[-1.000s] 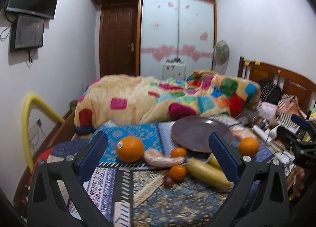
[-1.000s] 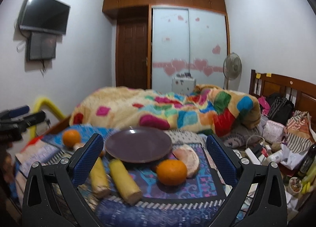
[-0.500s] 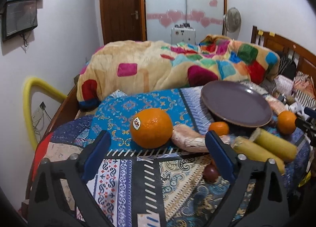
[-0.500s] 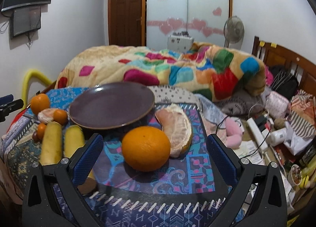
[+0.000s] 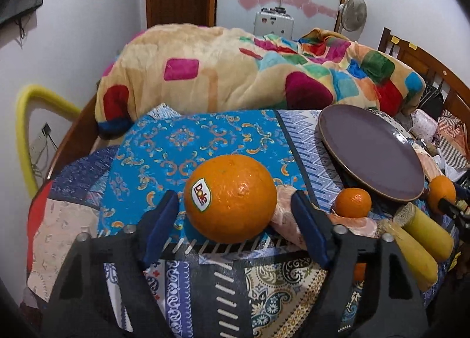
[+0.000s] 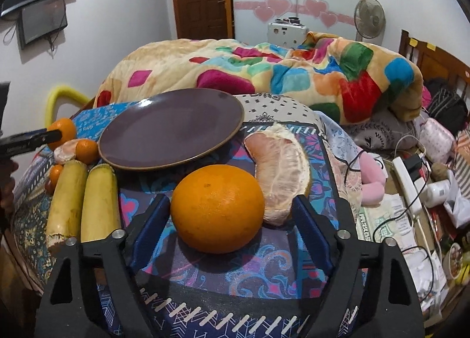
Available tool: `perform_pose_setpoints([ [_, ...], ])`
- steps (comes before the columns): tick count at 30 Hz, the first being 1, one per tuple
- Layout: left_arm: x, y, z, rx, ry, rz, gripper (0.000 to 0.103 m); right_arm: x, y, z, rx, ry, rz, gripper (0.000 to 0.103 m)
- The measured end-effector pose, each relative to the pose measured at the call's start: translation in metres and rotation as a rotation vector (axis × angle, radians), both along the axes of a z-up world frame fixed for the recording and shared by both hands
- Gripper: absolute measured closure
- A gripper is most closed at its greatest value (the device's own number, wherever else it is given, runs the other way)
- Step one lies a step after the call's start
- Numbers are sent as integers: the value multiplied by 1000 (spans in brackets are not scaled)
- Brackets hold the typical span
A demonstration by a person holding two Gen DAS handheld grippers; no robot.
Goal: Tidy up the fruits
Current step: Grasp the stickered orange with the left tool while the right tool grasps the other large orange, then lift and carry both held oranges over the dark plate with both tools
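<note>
In the left wrist view my left gripper (image 5: pixel 235 208) is open, its blue pads either side of a large orange with a Dole sticker (image 5: pixel 230 210) lying on the patterned cloth, gaps on both sides. In the right wrist view my right gripper (image 6: pixel 232 214) is open around a second large orange (image 6: pixel 217 208), not touching it. An empty purple plate (image 6: pixel 173 131) sits behind it and also shows in the left wrist view (image 5: pixel 370 156). A peeled pomelo segment (image 6: pixel 282 167) lies right of the orange. Two yellow sugarcane-like sticks (image 6: pixel 85 200) lie left.
Small tangerines (image 5: pixel 352 203) and another pomelo piece (image 5: pixel 286 214) lie between the Dole orange and the plate. A colourful blanket (image 6: pixel 264 70) is heaped behind. Clutter, cables and a power strip (image 6: pixel 411 188) fill the right side. A yellow foam bar (image 5: pixel 26 120) stands left.
Both grippers have moved forward and down onto the cloth. Each now brackets a large orange, and the jaws have narrowed somewhat.
</note>
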State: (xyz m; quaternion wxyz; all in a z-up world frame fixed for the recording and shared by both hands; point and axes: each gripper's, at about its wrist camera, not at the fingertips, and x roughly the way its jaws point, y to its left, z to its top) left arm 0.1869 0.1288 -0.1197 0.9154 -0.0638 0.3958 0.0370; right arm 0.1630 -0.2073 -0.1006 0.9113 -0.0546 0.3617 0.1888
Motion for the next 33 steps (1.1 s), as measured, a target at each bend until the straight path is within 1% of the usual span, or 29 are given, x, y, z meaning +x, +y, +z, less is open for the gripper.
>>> perform_pose_setpoints([
  [3, 4, 2, -3, 2, 12, 6, 32, 1, 3, 1, -17, 1, 10, 29],
  [6, 6, 1, -3, 17, 20, 9, 34, 3, 4, 1, -29, 9, 19, 29],
  [10, 8, 2, -3, 16, 23, 16, 35, 3, 9, -2, -81, 5, 30, 29],
  [11, 8, 2, -3, 17, 23, 16, 35, 2, 8, -2, -79, 4, 27, 30],
  [12, 9, 2, -2, 18, 21, 17, 36, 3, 8, -1, -78, 4, 25, 34],
  [13, 9, 2, -2, 20, 22, 18, 36, 4, 7, -1, -60, 18, 46, 41],
  [19, 2, -4, 5, 45, 9, 10, 37, 4, 3, 2, -37, 28, 41, 42],
  [22, -3, -8, 15, 57, -12, 2, 37, 1, 1, 9, -25, 7, 33, 42],
  [26, -11, -20, 35, 94, -66, -21, 37, -1, -2, 25, -3, -32, 28, 42],
  [33, -15, -44, 71, 72, -153, -76, 37, 3, -8, 56, 41, -107, 11, 42],
])
